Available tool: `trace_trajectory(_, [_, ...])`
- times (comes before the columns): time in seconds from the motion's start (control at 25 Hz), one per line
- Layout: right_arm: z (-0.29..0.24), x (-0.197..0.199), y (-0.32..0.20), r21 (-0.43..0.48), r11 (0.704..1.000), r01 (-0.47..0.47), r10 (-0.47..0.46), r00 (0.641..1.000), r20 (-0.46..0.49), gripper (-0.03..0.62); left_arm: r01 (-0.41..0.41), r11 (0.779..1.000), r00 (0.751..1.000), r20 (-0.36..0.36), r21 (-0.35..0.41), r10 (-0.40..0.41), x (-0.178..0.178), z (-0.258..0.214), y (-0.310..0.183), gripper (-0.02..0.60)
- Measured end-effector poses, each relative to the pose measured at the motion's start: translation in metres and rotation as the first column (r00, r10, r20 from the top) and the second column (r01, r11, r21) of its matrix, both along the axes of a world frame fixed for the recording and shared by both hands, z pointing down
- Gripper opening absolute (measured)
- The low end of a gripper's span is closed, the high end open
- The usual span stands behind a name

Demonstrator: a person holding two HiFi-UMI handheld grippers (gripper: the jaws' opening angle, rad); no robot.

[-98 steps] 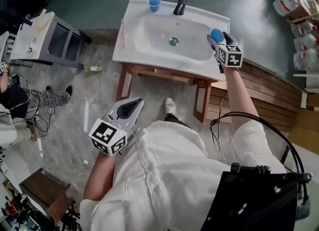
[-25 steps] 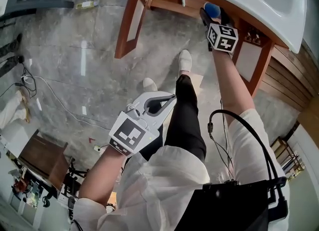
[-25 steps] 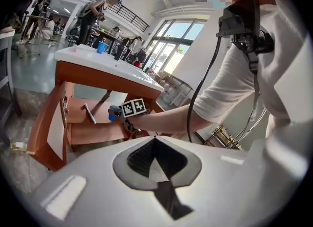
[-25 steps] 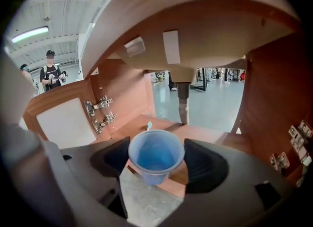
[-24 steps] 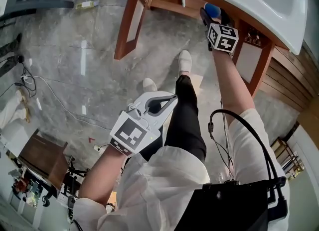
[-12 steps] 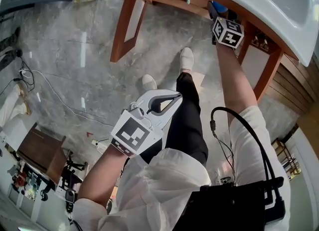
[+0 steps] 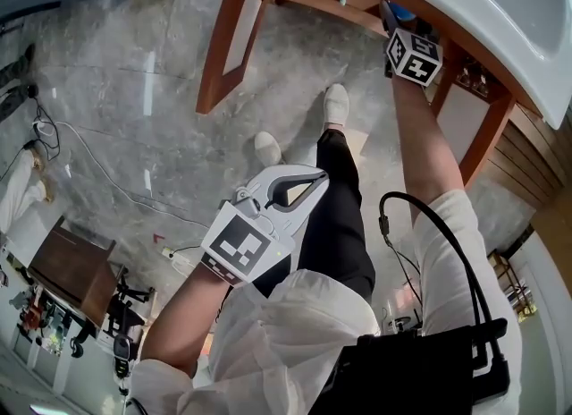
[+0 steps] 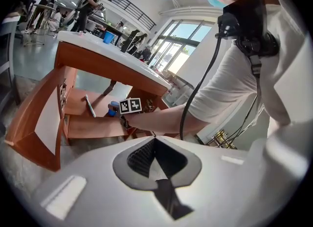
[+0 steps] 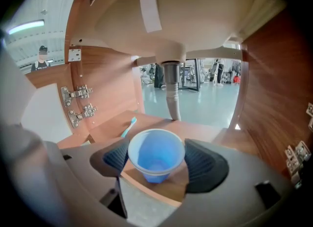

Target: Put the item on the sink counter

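Your right gripper reaches in under the sink, below its top surface and between the wooden legs of the stand; its jaws pinch the blue cup by the rim, one ribbed pad on each side; the cup stands upright with its mouth open towards the camera, low over the front edge of the wooden shelf beneath the basin; whether its base touches the shelf cannot be told. A teal toothbrush lies on that same shelf, just beyond the cup and to its left, apart from it; behind it the grey drain pipe drops from the underside of the basin; two metal hinges sit on the wooden side panel at left.

Your left gripper hangs well apart from the sink, close to your body and above your dark trouser leg, over the grey floor; its jaws are pressed together with nothing between them; its camera looks across at the stand and your right forearm.
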State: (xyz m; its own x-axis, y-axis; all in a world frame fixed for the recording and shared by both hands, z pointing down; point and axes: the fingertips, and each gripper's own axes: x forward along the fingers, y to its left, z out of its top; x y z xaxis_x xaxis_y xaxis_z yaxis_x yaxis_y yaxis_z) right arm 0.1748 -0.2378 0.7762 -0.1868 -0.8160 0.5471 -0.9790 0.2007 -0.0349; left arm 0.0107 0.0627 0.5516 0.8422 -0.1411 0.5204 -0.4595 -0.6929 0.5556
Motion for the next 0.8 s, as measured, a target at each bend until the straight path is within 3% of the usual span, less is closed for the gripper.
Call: trace_trajectory(0.8, [0.012,0.001,0.008,-0.018,0.999,0.027,-0.027,1.000,-0.007,0.350,0.015,1.000,1.000,-0.005,-0.008,-0.015,0.001,0.009,0.001,0.005])
